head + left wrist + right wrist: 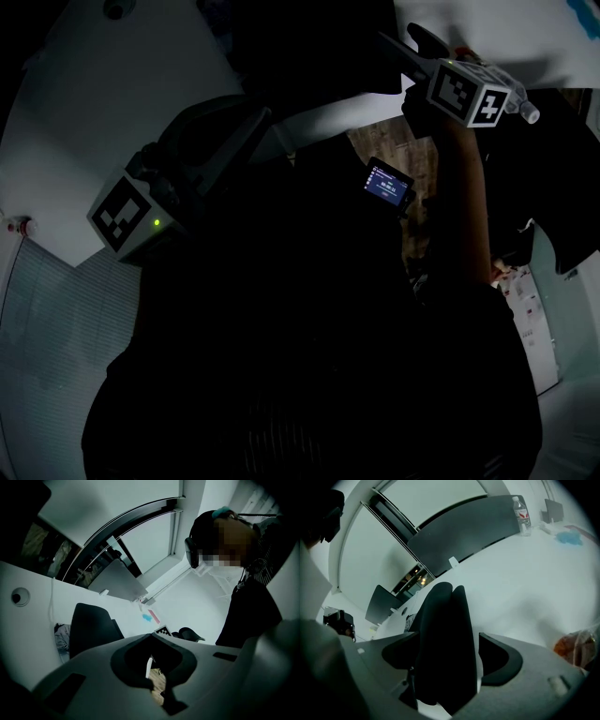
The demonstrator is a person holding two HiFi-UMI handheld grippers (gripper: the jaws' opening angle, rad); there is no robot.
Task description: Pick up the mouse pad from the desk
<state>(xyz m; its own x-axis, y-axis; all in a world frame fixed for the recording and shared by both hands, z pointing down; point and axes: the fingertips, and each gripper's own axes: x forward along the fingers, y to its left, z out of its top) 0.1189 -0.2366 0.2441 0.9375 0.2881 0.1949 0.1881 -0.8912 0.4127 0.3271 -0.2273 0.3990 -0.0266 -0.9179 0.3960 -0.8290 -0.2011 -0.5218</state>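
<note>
The black mouse pad [440,634] stands bent between the jaws of my right gripper [445,667], with a pale gap beside it on the right, so the jaws are open around it. In the left gripper view the same pad [91,630] curves up off the white desk [28,639], and the right gripper's marker cube [163,630] shows to its right. In the dark head view the right gripper [398,45] reaches to the edge of the black pad [300,47]. My left gripper [262,120] hangs off the desk with its jaws drawn together to a narrow slit and nothing in them [154,667].
On the desk [525,588] are a water bottle [521,513], something blue [569,537] and an orange packet in clear plastic [574,648]. A grey divider panel [468,534] runs along the back. A person [253,616] stands by the desk. Wooden floor [394,150] shows below.
</note>
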